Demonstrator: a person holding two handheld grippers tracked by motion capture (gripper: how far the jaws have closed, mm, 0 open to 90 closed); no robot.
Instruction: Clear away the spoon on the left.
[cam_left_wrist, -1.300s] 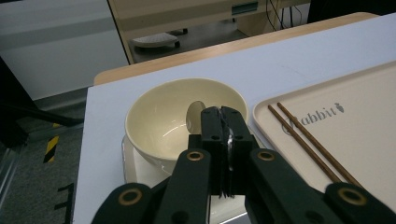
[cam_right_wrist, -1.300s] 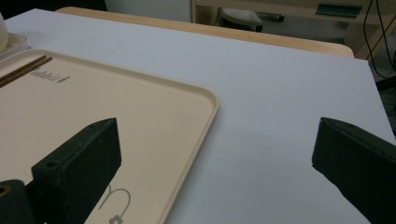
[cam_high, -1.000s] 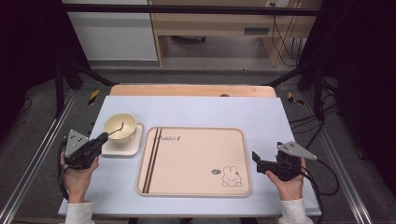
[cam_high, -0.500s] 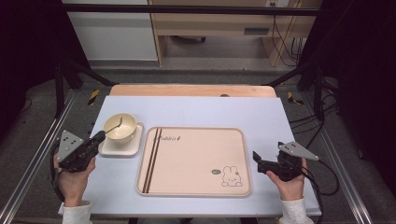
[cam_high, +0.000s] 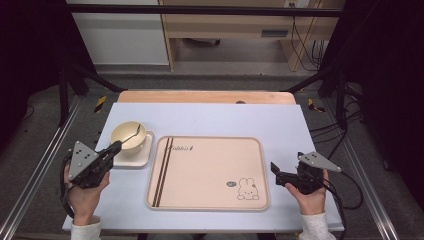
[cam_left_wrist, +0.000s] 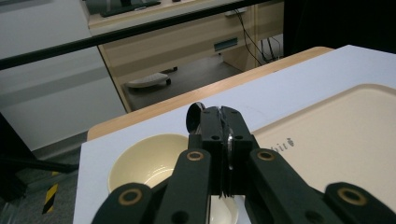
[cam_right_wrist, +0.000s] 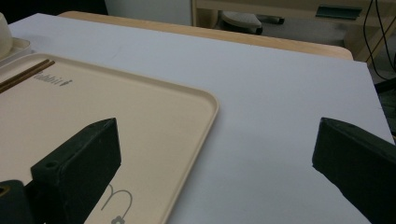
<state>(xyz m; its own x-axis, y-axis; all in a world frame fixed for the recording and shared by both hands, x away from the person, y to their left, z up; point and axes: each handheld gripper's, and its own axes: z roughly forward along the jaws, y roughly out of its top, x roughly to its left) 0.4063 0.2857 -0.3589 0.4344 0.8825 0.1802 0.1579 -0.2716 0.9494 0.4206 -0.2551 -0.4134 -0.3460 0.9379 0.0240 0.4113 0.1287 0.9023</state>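
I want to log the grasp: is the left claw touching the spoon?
Touching. In the left gripper view, the left claw is shut on the spoon handle, no gap showing, above the bowl.

A bowl (cam_high: 128, 136) sits on a small plate (cam_high: 142, 156) at the surface's (cam_high: 210, 117) left; just right of it lies the tray (cam_high: 207, 172).

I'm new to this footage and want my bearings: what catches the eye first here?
The big cream tray with its rabbit drawing lies mid-table. At its left a cream bowl sits on a small square plate. The left gripper has its jaws shut on a spoon over the bowl; the right gripper waits open beside the tray.
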